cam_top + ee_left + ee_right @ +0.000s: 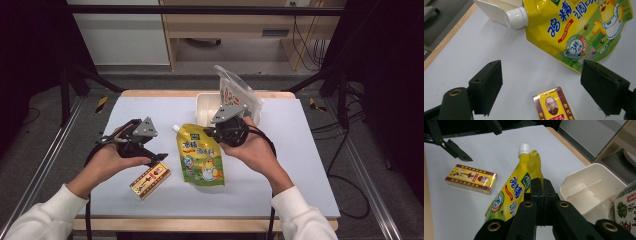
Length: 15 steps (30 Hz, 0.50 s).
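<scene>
Now the wide-open left gripper [541, 85] straddles the box [554, 105]; right gripper [541, 202] closed, empty.

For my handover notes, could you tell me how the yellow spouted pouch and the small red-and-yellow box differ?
The yellow pouch is a soft bag with a white screw cap; the small box is a rigid carton with no cap. The pouch is clearly larger than the box. The right gripper is shut on the pouch's edge, while the box lies free between the open left gripper's jaws. Both rest on the white table.
</scene>
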Tool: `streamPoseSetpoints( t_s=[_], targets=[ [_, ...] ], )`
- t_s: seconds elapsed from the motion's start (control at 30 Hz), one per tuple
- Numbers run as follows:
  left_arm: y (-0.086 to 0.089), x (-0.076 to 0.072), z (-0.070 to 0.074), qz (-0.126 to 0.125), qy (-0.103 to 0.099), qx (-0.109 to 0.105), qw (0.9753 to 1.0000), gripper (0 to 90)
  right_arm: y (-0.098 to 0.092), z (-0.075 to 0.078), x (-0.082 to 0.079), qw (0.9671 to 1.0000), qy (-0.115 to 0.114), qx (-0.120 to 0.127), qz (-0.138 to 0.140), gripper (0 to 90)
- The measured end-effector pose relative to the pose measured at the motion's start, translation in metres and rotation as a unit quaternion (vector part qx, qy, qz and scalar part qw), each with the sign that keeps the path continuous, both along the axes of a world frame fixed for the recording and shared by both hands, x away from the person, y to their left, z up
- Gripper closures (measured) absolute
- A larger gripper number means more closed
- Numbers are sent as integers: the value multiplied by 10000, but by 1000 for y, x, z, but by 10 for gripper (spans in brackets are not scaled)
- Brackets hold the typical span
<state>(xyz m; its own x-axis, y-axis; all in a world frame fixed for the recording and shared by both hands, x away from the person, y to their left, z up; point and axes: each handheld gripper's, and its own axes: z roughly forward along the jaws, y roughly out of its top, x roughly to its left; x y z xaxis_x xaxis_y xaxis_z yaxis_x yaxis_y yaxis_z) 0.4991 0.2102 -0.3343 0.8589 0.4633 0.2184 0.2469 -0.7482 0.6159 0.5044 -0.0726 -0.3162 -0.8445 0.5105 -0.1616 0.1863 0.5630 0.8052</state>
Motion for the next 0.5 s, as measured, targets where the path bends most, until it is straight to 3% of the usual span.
streamPoseSetpoints(
  t_s=[0.5],
  targets=[
    [-5, 7, 16, -115, -86, 84, 9999, 180, 10, 11, -2, 9994, -168, -95, 279, 900]
  ],
)
